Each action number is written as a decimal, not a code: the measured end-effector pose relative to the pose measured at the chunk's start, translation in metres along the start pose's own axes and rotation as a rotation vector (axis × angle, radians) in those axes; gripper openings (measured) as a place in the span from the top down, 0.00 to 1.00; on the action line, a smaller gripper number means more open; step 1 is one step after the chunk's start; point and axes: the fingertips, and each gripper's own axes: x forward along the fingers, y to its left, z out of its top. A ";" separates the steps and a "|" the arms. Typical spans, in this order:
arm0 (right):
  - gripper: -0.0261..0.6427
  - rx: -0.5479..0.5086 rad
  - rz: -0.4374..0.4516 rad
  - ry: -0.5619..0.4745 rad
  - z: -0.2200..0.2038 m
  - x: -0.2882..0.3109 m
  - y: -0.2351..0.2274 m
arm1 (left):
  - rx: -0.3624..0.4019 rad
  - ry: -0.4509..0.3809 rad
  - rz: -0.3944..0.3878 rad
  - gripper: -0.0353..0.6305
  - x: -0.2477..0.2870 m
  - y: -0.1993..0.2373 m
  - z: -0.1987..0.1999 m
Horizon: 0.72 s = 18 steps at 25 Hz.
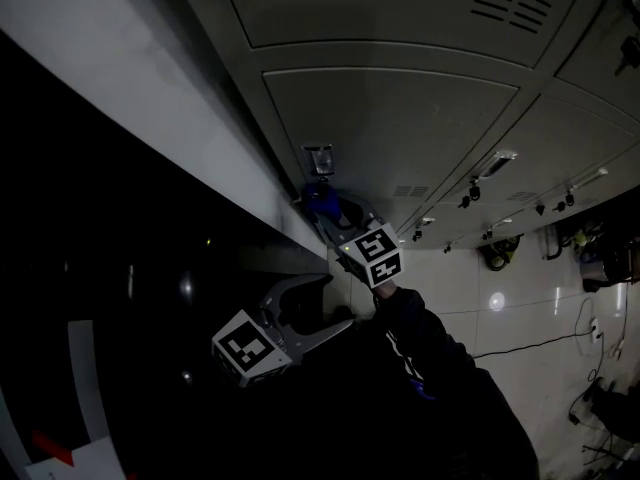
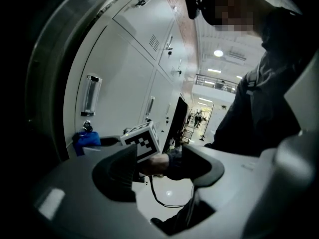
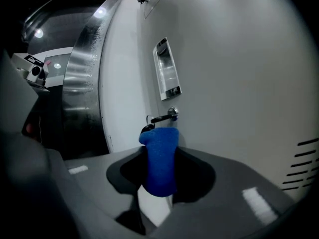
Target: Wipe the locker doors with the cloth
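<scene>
We see the right gripper with its jaws closed on the blue cloth, which stands up between them as a folded wad. The top of the wad sits just below the keyed lock of a grey locker door, close to the door's left edge. We cannot tell whether the cloth actually presses on the metal. Above the lock is a recessed metal handle; if it carries a label, it is too small for us to read.

The left gripper hangs lower and away from the lockers, its jaws wide apart with nothing held between them. Through the gap we see the person's hand on the other gripper.

The only print we can make out is the black-and-white square pattern on each marker cube (patterns, not words). The head view is very dark. Vent slots show at the door's right edge.
</scene>
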 end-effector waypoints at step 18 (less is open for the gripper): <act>0.77 0.016 -0.062 -0.005 -0.009 -0.043 -0.046 | 0.030 0.038 -0.066 0.55 0.040 -0.004 0.005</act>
